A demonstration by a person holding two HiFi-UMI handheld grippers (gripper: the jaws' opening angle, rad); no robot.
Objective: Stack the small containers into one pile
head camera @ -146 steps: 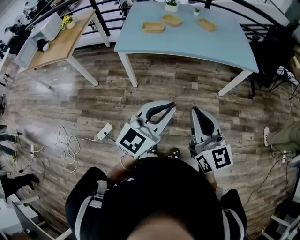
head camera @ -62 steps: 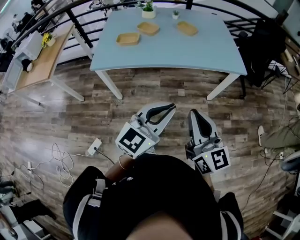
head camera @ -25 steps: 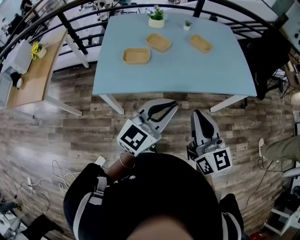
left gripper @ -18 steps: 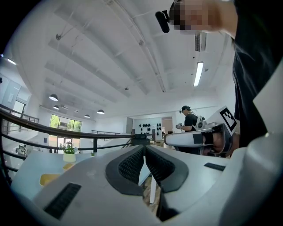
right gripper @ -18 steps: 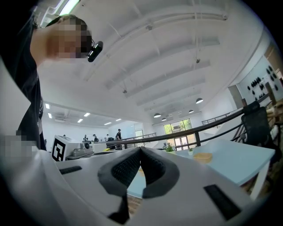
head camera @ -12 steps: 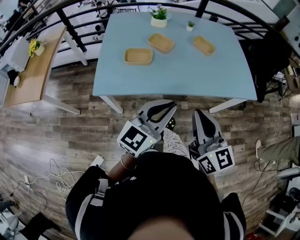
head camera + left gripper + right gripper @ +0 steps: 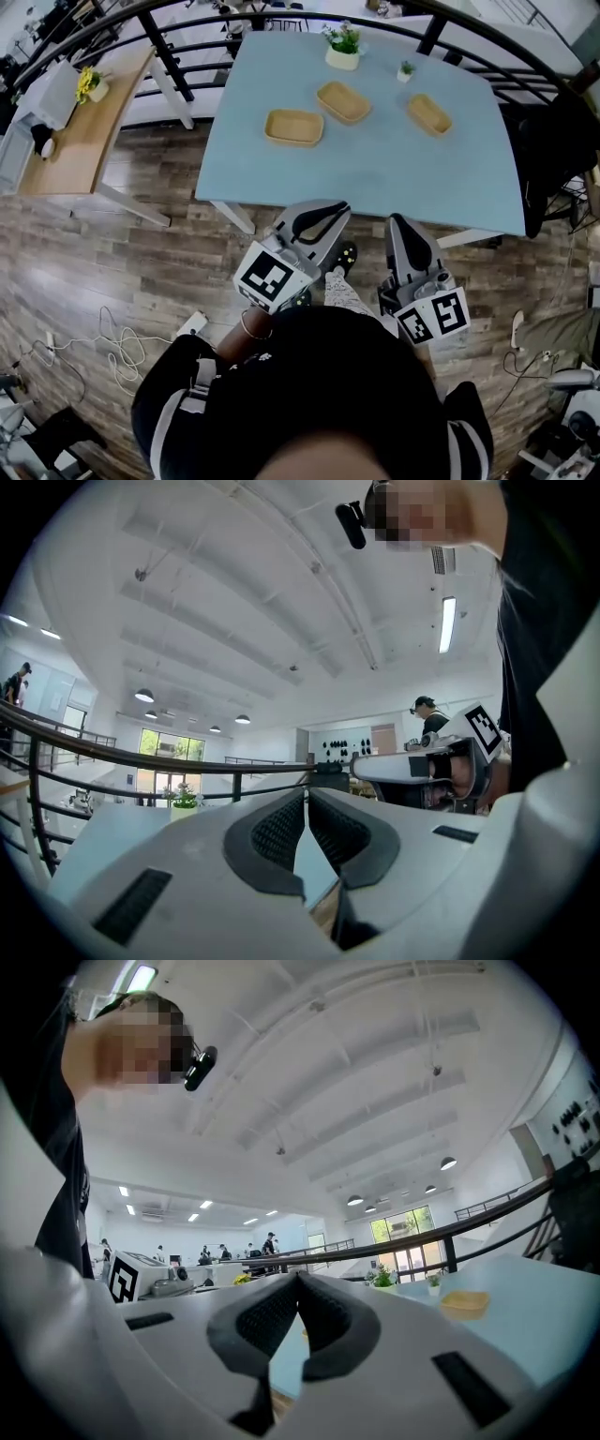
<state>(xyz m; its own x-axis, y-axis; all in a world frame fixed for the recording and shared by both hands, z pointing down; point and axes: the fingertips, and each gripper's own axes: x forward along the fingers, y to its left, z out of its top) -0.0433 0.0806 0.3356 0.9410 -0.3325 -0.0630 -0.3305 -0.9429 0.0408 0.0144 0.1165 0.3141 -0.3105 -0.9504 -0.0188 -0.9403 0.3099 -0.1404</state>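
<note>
Left gripper (image 7: 337,208) and right gripper (image 7: 394,222) were closed, empty (both near the table (image 7: 375,173)); left container (image 7: 293,127), middle container (image 7: 342,101), right container (image 7: 429,113) lay apart.

We count three trays in the upper middle of the head view, a left tray (image 7: 293,127), a middle tray (image 7: 342,101) and a right tray (image 7: 429,113). Beside them at the top centre are two potted plants, a big plant (image 7: 343,45) and a small plant (image 7: 405,69). We also count two tables, a blue table (image 7: 375,164) in the upper middle and a wood table (image 7: 112,122) at the upper left, and two grippers at the centre, the left gripper (image 7: 343,207) and the right gripper (image 7: 392,221).
</note>
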